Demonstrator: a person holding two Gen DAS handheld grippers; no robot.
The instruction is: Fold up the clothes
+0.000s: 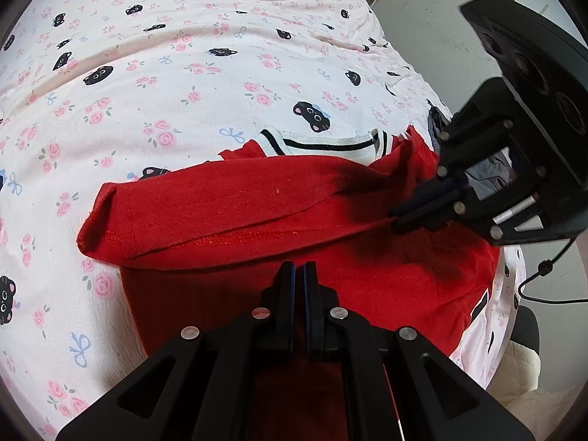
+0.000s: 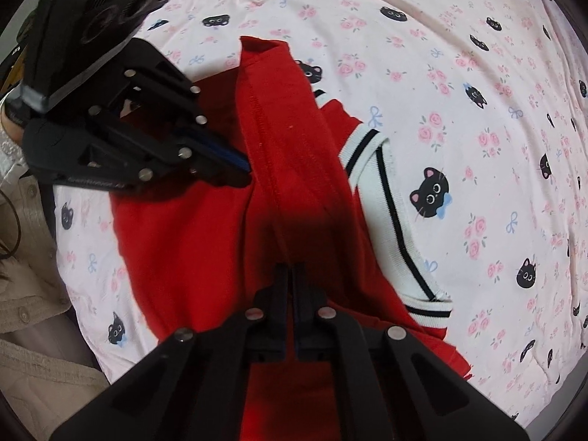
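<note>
Left wrist view, from left to right: a bed sheet (image 1: 154, 73), pale pink, printed with roses, blue bows and black cat faces, spread across the whole bed. On it, at centre, a red shirt (image 1: 228, 205), partly folded: one sleeve or side panel laid across the body as a long horizontal band, with a stitched hem along its lower edge and an open cuff end at far left. Behind the fold, a white ribbed collar (image 1: 323, 142) with black stripes. At bottom centre, the left tongs (image 1: 298, 270), pads together, tips over the red cloth; whether any fabric is pinched between them cannot be told. At right, the right tongs (image 1: 395, 220), angled in, tips pressed closed into the folded red fabric, casting a dark shadow there. Far right, bare floor and a black cable.

Right wrist view, from left to right: a beige sleeve (image 2: 25, 294) at the edge, then the left tongs (image 2: 244, 172), closed, tips touching the fold's edge. At centre, the red shirt (image 2: 176, 250), its folded band running vertically. At bottom centre, the right tongs (image 2: 289, 270), pads together over the cloth. Right of the fold, the striped collar (image 2: 389, 220) on the sheet (image 2: 477, 110).
</note>
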